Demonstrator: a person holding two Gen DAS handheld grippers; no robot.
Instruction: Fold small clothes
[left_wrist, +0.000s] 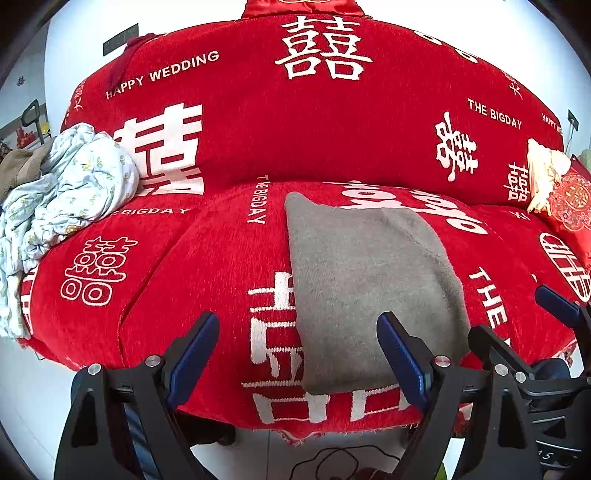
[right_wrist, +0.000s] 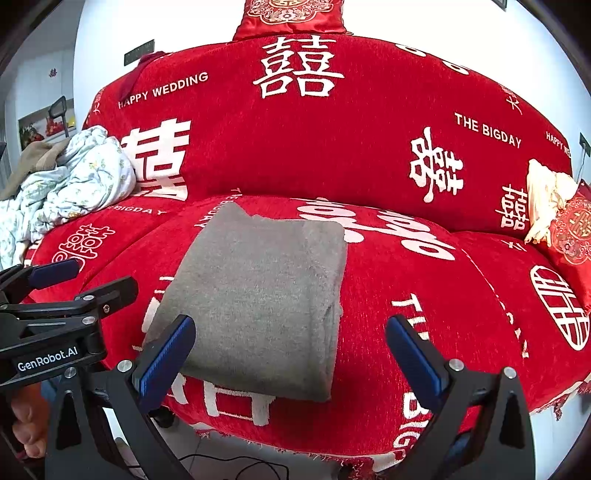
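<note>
On the middle seat cushion of the sofa (right_wrist: 369, 155) lies the grey garment (right_wrist: 258, 295), already a flat rectangle, near edge close to the cushion's front, thick folded edge along its right side. Judged from this: either one more fold or a tidy finish. For a further fold, best to pinch the two near corners, lift low, carry them to the far edge, then press the crease flat; chenille cover likely grippy, so lifting beats dragging. Left tool (left_wrist: 299, 354) wide open and empty, one finger over the garment's near left part, the other over bare cover. Right tool (right_wrist: 290, 350) likewise wide open, holding nothing, straddling the near edge. Further out: red wedding-print cover, crumpled pale floral bedding (right_wrist: 62, 184) at the left end, cream cloth (right_wrist: 546, 199) and a red pillow (right_wrist: 572, 229) at the right, another cushion (right_wrist: 291, 14) on the backrest, white wall behind, pale floor below.
</note>
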